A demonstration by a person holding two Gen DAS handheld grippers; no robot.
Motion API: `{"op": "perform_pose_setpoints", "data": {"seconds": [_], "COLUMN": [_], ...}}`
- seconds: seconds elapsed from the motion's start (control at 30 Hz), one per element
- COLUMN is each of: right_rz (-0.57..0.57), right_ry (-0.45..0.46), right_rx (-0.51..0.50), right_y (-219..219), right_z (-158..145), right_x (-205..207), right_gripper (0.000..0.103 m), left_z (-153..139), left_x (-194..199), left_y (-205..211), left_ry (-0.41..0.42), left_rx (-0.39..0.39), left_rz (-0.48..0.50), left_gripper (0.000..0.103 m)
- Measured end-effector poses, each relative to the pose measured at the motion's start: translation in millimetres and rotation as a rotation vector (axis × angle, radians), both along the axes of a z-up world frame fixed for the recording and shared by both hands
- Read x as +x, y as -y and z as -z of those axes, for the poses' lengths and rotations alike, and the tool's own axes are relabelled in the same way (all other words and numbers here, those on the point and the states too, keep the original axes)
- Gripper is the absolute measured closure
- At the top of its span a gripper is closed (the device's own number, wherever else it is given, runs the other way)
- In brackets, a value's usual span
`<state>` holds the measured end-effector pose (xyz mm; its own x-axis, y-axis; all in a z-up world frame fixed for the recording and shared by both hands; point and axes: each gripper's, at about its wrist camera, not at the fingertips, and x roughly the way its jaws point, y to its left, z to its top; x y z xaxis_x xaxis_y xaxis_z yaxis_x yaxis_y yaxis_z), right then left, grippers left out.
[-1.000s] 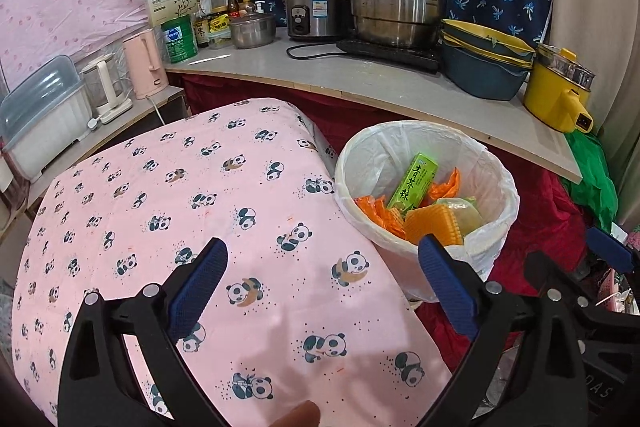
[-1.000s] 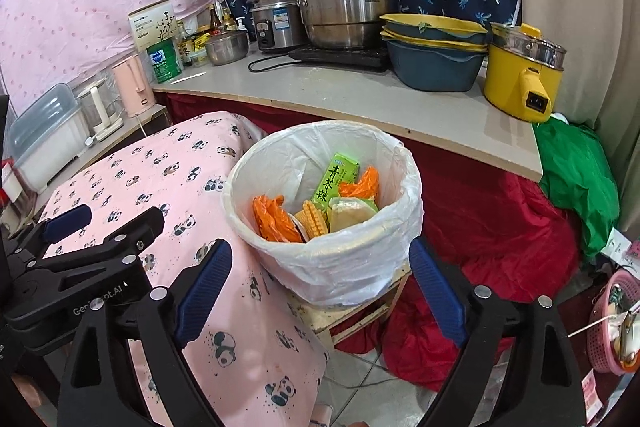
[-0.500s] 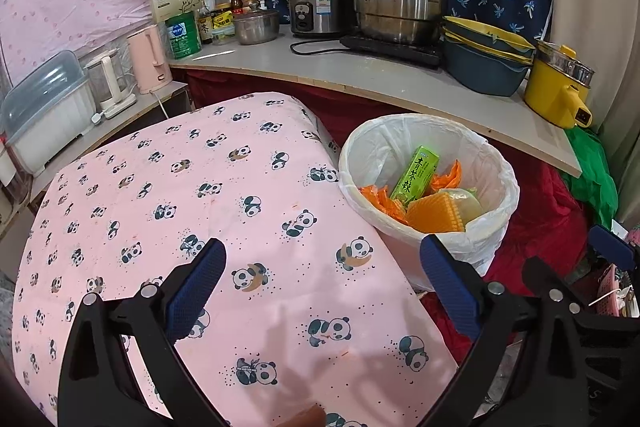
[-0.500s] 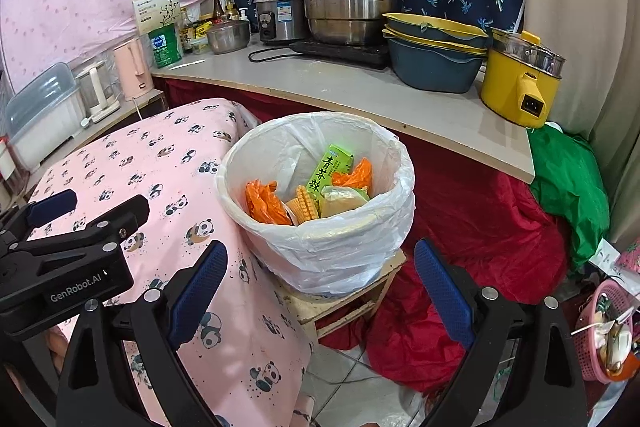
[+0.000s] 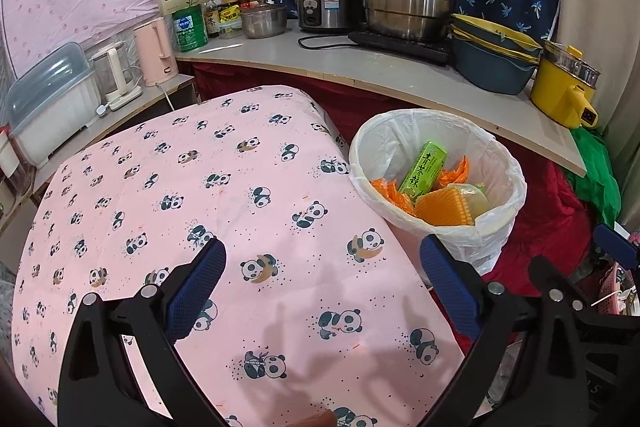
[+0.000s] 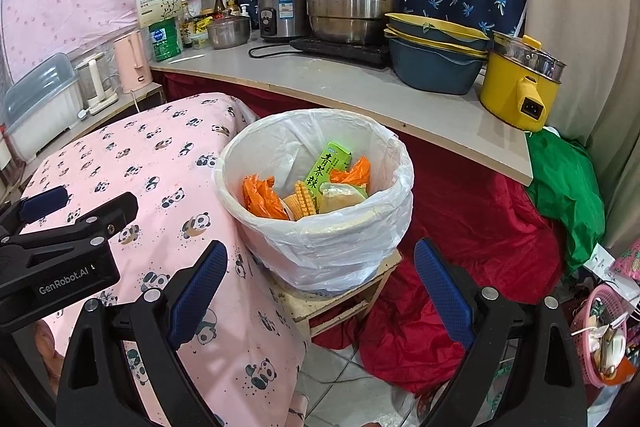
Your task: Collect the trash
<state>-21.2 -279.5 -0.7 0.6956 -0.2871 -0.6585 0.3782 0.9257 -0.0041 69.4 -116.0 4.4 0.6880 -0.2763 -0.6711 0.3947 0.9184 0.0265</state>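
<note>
Both claws have eased back a little, and the white-lined trash bin [image 6: 316,195] now sits lower centre in the right view. The left gripper [image 5: 322,291] and right gripper [image 6: 320,291] both gape wide, holding nothing. The green tea carton [image 6: 326,167] and orange wrappers [image 6: 260,197] lie inside; the pink panda-print cloth [image 5: 208,187] looks bare, so collecting seems finished.

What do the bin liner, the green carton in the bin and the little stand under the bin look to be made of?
Bin liner: thin translucent white plastic film, glossy and wrinkled, folded over the rim.
Green carton: probably coated paperboard, with sharp box edges and smooth printed faces.
Stand: looks like raw, unpainted wood, pale with rough, stained slats.
Both grippers, left and right, are open and empty.
</note>
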Motion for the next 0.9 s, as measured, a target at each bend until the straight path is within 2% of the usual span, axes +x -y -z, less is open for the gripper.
{"op": "perform_pose_setpoints", "data": {"seconds": [0.5,0.9], "right_rz": [0.019,0.02], "right_ry": [-0.011,-0.016], "right_rx": [0.011,0.012], "right_y": [4.6,3.1], "right_z": [4.1,8.5], "right_x": [-1.5,-1.4], "right_gripper": [0.012,0.012], "left_z": [8.3,9.9], "left_x": [1.1,-1.6], "left_y": [-3.5,-0.7], "left_ry": [-0.011,-0.011], "left_rx": [0.019,0.028], "left_rz": [-0.052,-0.043], "left_gripper": [0.01,0.01]}}
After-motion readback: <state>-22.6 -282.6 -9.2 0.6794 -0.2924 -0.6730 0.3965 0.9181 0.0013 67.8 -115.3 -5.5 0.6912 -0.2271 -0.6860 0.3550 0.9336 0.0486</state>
